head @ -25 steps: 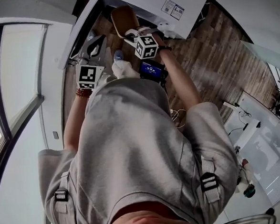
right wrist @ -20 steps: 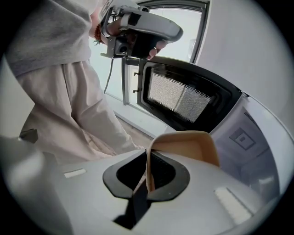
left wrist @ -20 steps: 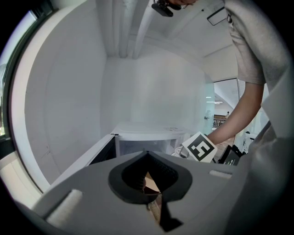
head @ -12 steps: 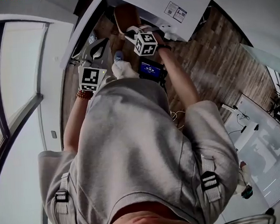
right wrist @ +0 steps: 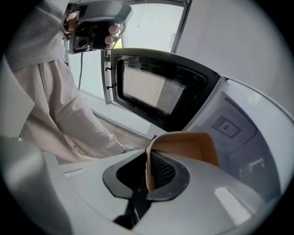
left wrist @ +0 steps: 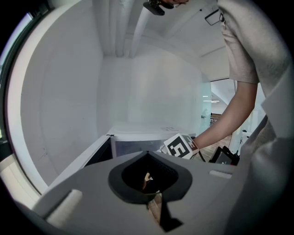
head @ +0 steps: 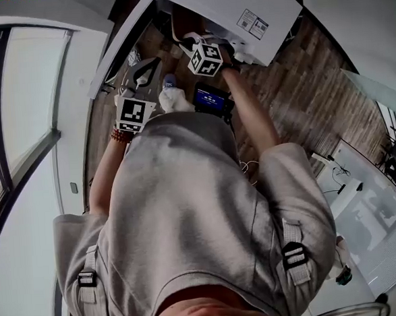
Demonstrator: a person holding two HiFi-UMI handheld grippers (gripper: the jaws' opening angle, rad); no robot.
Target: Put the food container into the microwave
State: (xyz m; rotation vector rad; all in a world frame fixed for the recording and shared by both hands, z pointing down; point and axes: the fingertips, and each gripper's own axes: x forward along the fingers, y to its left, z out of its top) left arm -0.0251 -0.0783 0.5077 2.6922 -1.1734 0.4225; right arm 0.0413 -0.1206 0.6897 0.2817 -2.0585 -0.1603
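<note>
The food container (right wrist: pixel 183 146) is a tan, shallow tub. My right gripper (right wrist: pixel 148 176) is shut on its near rim and holds it level at the mouth of the white microwave (right wrist: pixel 243 133). In the head view only part of the container (head: pixel 183 20) shows under the microwave's (head: pixel 228 6) top, just beyond the right gripper (head: pixel 191 42). The microwave door (right wrist: pixel 156 89) stands swung open on the left. My left gripper (head: pixel 148 68) hangs lower, beside the open door, shut with nothing in it. In its own view the left gripper (left wrist: pixel 149 181) points toward the microwave (left wrist: pixel 142 137) and my right arm.
The open door (head: pixel 119 44) juts out between my left gripper and the cavity. A dark device with a lit screen (head: pixel 212 97) hangs at my waist. The microwave sits low over a wood-plank floor (head: pixel 301 92), with a glass wall (head: pixel 19 119) to my left.
My right gripper has carried the container forward into the microwave's opening, so less of it shows in the head view. My left gripper has drifted slightly forward along the door.
</note>
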